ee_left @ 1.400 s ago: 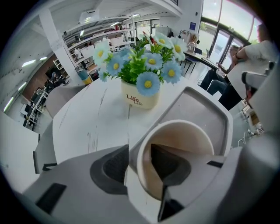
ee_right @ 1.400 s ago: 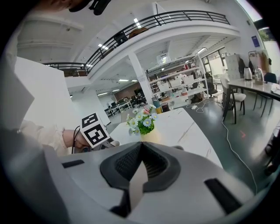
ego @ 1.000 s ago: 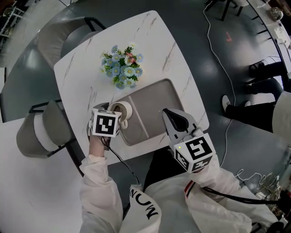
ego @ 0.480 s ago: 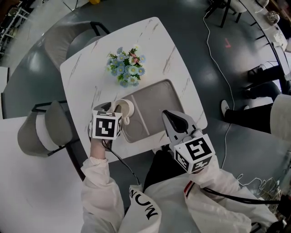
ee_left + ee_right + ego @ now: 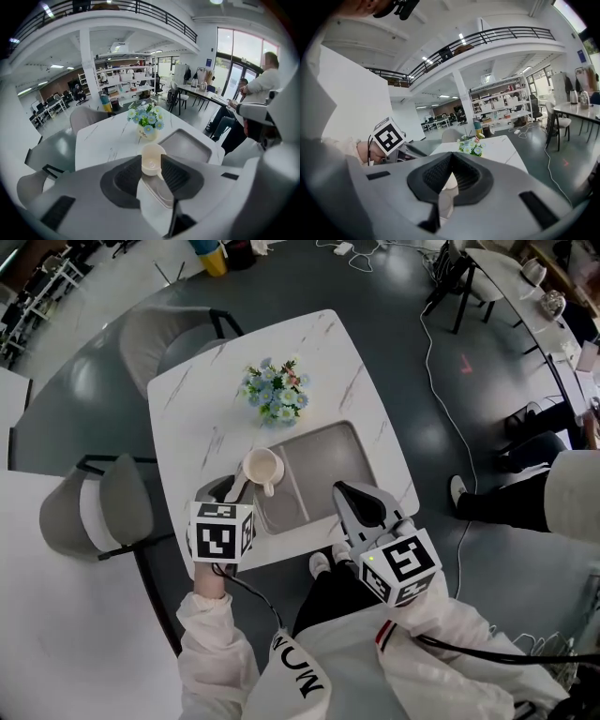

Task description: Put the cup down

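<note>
A cream cup (image 5: 261, 468) with its handle toward me stands upright at the left end of the grey tray (image 5: 337, 460) on the white marble table (image 5: 202, 418). My left gripper (image 5: 234, 486) is just short of it, open, jaws spread about a cup's width. In the left gripper view the cup (image 5: 152, 159) shows between the fingertips, resting on the tray's (image 5: 187, 146) near-left end. My right gripper (image 5: 352, 491) hovers over the tray's front right edge, shut on nothing. In the right gripper view its jaws (image 5: 450, 161) meet at the tips.
A pot of blue and white flowers (image 5: 274, 395) stands behind the tray. Grey chairs are at the table's left (image 5: 89, 507) and far side (image 5: 164, 329). A person (image 5: 562, 488) sits to the right, with a cable (image 5: 450, 352) on the floor.
The left gripper has drawn back toward me, and the cup stays standing at the tray's left end. The head camera has pulled up and away, so the table looks smaller.
</note>
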A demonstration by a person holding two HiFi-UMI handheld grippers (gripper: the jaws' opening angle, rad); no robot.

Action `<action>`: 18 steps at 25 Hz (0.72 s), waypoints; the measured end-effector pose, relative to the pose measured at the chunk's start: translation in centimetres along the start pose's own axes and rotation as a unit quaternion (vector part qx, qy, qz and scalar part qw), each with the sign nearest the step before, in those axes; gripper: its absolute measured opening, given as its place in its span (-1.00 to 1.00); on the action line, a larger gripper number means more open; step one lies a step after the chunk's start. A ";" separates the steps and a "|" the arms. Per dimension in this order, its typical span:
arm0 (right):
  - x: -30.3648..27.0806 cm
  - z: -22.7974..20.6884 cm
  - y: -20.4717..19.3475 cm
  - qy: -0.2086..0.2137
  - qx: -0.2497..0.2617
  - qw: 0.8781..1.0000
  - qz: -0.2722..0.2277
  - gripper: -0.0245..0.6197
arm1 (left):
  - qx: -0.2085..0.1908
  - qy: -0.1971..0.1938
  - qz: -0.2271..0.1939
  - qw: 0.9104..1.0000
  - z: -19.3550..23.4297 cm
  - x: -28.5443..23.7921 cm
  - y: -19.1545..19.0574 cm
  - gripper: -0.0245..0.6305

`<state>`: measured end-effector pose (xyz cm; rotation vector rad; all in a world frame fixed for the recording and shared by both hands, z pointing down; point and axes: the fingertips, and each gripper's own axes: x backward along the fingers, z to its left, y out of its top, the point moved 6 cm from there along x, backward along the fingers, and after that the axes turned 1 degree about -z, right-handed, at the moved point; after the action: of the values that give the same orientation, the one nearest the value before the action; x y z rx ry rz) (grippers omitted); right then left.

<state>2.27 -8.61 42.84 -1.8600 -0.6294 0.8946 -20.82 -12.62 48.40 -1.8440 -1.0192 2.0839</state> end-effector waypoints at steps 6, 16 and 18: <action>1.9 2.4 2.6 0.010 0.023 1.000 -0.016 -0.91 | 0.030 0.026 -0.067 0.997 -0.5 5.7 0.1 -0.67; 5.1 5.2 5.9 0.024 0.048 0.998 -0.043 -0.91 | 0.052 0.049 -0.169 0.983 -3.5 13.6 0.1 -0.85; 5.6 5.6 6.5 0.028 0.052 0.997 -0.048 -0.91 | 0.053 0.059 -0.182 0.980 -4.0 14.8 0.1 -0.89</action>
<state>1.44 -4.26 33.57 -1.7408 -0.6193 0.7956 -20.26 -3.10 36.44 -1.5700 -1.0969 1.7579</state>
